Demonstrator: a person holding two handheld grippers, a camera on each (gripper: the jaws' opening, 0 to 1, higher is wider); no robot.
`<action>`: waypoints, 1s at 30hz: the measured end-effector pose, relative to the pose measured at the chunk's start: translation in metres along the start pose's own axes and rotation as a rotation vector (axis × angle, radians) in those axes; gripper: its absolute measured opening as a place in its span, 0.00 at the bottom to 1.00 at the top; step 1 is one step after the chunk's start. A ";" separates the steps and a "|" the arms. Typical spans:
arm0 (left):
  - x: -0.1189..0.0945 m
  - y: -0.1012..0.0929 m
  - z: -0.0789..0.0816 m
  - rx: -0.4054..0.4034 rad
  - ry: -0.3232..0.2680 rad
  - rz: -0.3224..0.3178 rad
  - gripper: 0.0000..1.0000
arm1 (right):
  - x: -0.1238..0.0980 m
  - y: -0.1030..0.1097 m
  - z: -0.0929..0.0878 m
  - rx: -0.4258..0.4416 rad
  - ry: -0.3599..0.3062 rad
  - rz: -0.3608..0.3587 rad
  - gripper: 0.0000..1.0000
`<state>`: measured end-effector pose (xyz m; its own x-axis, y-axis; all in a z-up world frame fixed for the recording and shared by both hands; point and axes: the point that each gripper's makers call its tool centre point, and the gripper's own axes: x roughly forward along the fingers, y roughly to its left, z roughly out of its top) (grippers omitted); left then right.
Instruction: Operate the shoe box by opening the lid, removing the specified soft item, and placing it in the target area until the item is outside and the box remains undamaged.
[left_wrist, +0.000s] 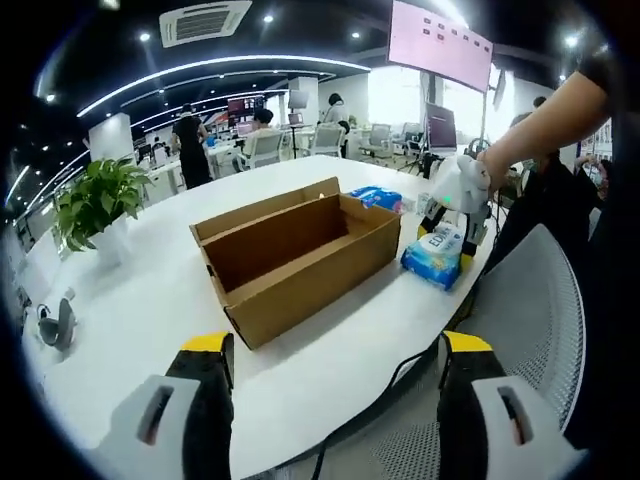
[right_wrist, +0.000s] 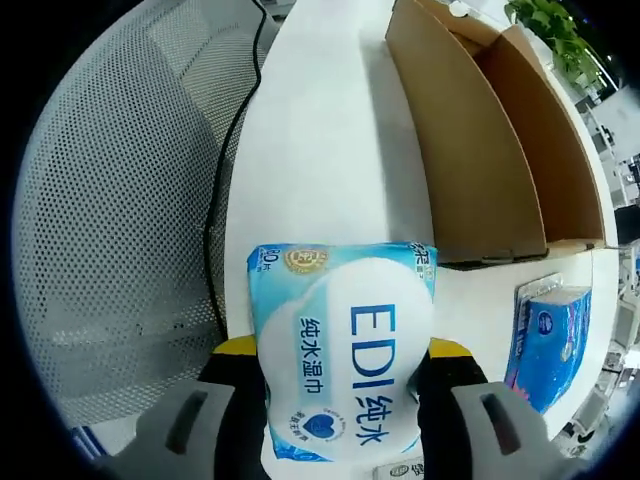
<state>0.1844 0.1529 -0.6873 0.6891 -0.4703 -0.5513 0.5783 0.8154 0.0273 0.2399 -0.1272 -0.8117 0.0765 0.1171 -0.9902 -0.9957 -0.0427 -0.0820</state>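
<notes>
Right gripper (right_wrist: 345, 385) was clamped on a blue-and-white wet-wipes pack (right_wrist: 340, 350) reading "EDI 纯水" and "纯水湿巾", held over the white table (right_wrist: 320, 150) close to its edge, just outside the end of the open cardboard shoe box (right_wrist: 480, 140). A second blue pack (right_wrist: 555, 335) lay on the table beyond the box. In the left gripper view, the left gripper (left_wrist: 335, 365) hung above the table before the box (left_wrist: 300, 255), jaws spread apart, grasping nothing. A potted plant (left_wrist: 100, 200) stood nearby.

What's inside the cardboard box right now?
The cardboard box stands open, and the visible interior shows bare cardboard. Its near wall hides the front strip of the floor. The wet wipes pack is outside, in the right gripper.
</notes>
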 end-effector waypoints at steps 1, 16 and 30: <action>0.000 0.000 0.000 0.005 -0.003 0.002 0.84 | -0.001 0.000 -0.002 0.003 0.000 -0.001 0.58; -0.003 0.002 0.003 -0.007 -0.015 -0.001 0.82 | -0.004 0.004 -0.029 0.032 0.012 -0.005 0.58; -0.004 0.003 0.005 -0.063 -0.033 0.014 0.82 | -0.004 0.005 -0.030 0.030 0.013 -0.008 0.58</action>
<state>0.1859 0.1554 -0.6804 0.7115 -0.4685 -0.5238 0.5404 0.8412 -0.0185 0.2358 -0.1576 -0.8112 0.0847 0.1042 -0.9909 -0.9962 -0.0122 -0.0864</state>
